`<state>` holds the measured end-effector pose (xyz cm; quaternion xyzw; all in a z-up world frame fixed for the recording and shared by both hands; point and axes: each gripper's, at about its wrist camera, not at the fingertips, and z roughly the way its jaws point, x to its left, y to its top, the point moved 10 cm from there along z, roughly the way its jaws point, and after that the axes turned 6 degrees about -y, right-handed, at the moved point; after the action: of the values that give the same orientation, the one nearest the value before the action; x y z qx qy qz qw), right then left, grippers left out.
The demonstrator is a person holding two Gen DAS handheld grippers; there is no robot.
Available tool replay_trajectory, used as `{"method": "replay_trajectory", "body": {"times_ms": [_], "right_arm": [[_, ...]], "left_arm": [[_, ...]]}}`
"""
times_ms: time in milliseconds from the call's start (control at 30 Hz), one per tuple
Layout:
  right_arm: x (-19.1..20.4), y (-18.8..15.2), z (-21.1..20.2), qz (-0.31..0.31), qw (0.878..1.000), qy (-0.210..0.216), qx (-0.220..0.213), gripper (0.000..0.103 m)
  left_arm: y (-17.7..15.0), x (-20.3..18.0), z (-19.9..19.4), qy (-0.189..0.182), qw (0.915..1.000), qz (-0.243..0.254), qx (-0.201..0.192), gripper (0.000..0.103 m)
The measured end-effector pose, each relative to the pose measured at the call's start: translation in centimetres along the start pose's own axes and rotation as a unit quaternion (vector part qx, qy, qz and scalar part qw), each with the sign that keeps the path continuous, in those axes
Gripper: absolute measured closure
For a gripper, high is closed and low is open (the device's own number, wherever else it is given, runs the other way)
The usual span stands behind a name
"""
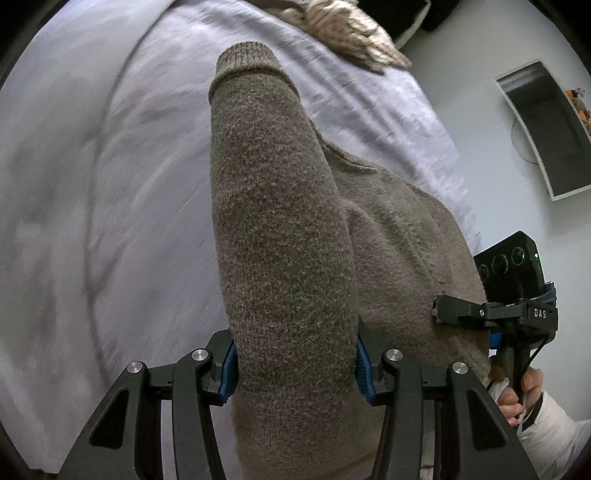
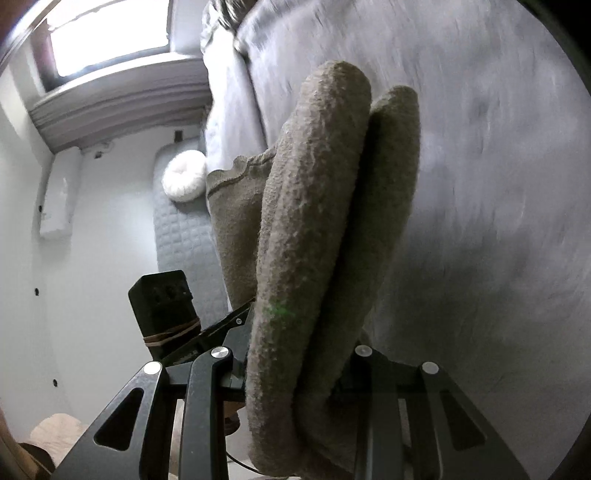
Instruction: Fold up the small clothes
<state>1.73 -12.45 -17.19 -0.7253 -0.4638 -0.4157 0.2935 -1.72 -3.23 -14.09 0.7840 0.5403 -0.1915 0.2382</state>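
A grey-brown knit sweater (image 1: 280,229) hangs lifted over a pale lilac bed sheet (image 1: 92,177). My left gripper (image 1: 295,365) is shut on a thick fold of it, with a ribbed cuff (image 1: 243,62) at the far end. My right gripper (image 2: 295,373) is shut on a doubled fold of the same sweater (image 2: 314,240). The right gripper also shows in the left wrist view (image 1: 439,308), clamped on the sweater's right edge. The left gripper's body shows in the right wrist view (image 2: 166,306) beside the sweater.
A beige knit garment (image 1: 343,33) lies at the bed's far edge. A dark framed panel (image 1: 546,125) sits on the white floor at right. In the right wrist view, a white round cushion (image 2: 184,177) lies on a quilted grey mat (image 2: 181,236) below a window (image 2: 110,37).
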Motion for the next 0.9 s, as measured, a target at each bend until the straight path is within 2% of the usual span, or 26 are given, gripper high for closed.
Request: {"method": "replay_trajectory", "body": {"times_ms": [167,300,433,500,600,733,800,900], "right_arm": [[-2.0,-0.8,3.2,-0.019,0.995,-0.088,0.029,0.068],[-1.7,0.6,2.4,-0.063,0.985,-0.158,0.023,0.066],[-2.5,1.0,1.2,-0.103,0.962,-0.253,0.004,0.064],[-2.9,0.9,0.7,-0.116,0.947,-0.298,-0.004,0.067],[-4.3,0.6,0.4,-0.126,0.931,-0.342,-0.009,0.072],[-6.7,0.4,-0.5,-0.163,0.892,-0.422,-0.027,0.074],[-8.0,0.7,-0.8,-0.166,0.885,-0.434,-0.029,0.074],[-8.6,1.1,-0.4,-0.161,0.884,-0.437,-0.033,0.074]], "left_arm": [[-4.6,3.8,1.2,0.024,0.9985,-0.040,0.028,0.052],[-6.5,5.9,1.9,0.054,0.9968,-0.048,0.033,0.051],[-6.3,6.4,0.3,0.060,0.9969,-0.050,0.009,0.051],[-5.9,7.4,-1.5,0.078,0.9955,-0.051,-0.017,0.051],[-4.9,8.1,-2.3,0.094,0.9926,-0.064,-0.044,0.051],[-5.2,9.6,-1.3,0.120,0.9903,-0.059,-0.037,0.051],[-5.2,9.7,-0.4,0.141,0.9883,-0.046,-0.034,0.051],[-5.3,9.7,0.2,0.160,0.9859,-0.031,-0.036,0.050]]}}
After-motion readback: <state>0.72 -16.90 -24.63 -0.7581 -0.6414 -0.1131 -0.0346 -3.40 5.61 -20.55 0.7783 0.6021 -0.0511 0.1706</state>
